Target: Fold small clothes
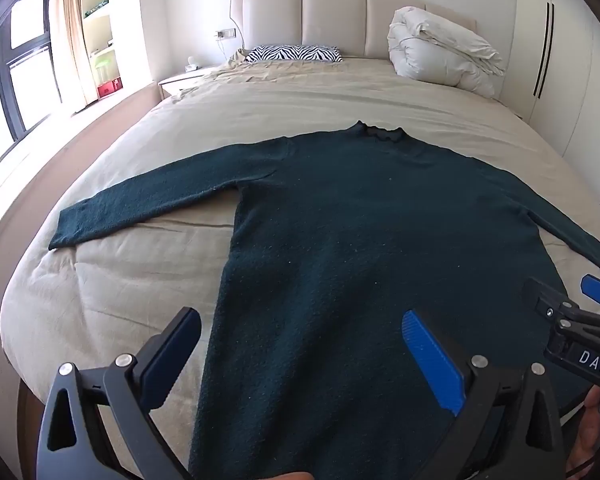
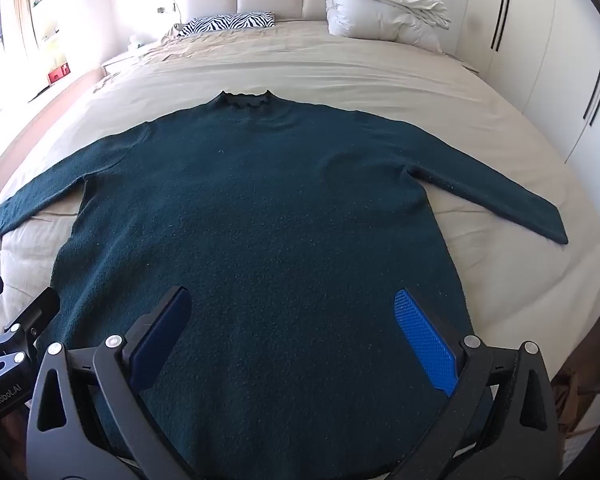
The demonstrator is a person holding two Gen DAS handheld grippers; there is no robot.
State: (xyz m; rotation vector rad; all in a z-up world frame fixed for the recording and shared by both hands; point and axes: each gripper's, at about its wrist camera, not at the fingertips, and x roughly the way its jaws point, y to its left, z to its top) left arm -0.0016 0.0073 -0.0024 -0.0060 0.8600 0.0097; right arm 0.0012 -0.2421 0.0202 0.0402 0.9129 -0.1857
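Note:
A dark green long-sleeved sweater (image 1: 360,220) lies flat on the bed, collar away from me, both sleeves spread out to the sides; it also shows in the right wrist view (image 2: 260,208). My left gripper (image 1: 300,344) is open and empty, hovering over the sweater's lower left part near the hem. My right gripper (image 2: 296,328) is open and empty over the lower right part of the sweater. The right gripper also shows at the right edge of the left wrist view (image 1: 572,312), and the left gripper at the left edge of the right wrist view (image 2: 16,320).
The bed has a beige sheet (image 1: 300,96). A zebra-striped pillow (image 1: 294,54) and a folded white duvet (image 1: 440,48) lie by the headboard. A nightstand (image 1: 180,80) and a window stand on the left, white wardrobes (image 1: 560,80) on the right.

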